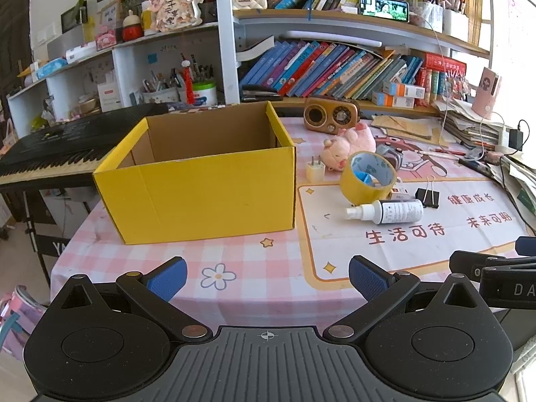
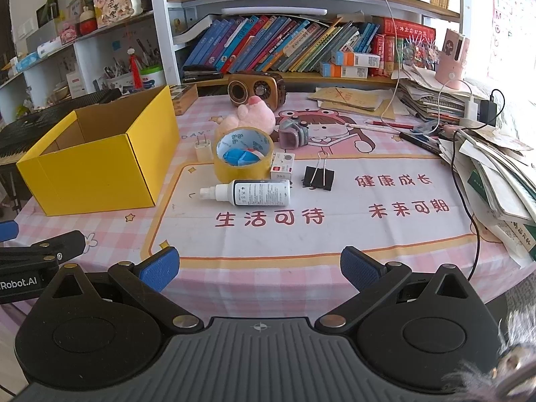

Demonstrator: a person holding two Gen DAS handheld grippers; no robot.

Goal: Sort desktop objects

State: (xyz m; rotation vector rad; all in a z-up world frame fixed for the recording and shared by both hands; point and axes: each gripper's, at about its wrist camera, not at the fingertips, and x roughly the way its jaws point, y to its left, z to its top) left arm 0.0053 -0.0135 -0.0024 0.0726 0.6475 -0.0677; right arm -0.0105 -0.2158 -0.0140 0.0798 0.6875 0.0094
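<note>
The left gripper [image 1: 267, 278] and right gripper [image 2: 259, 269] hover with fingers apart, holding nothing. Ahead of the left fingers stands the yellow box [image 1: 201, 194]; beyond the right fingers lie tape roll [image 2: 244, 154], spray bottle [image 2: 254, 193], binder clip [image 2: 318, 177].

- Plush pig [image 2: 249, 115]: lower half hidden behind tape roll [image 2: 243, 154].
- Small white box [image 2: 283, 166]: partly behind the roll, print too small to read.
- My other gripper cut off at frame edge in both views.
- Yellow box [image 1: 201, 181] floor hidden by front wall.
</note>
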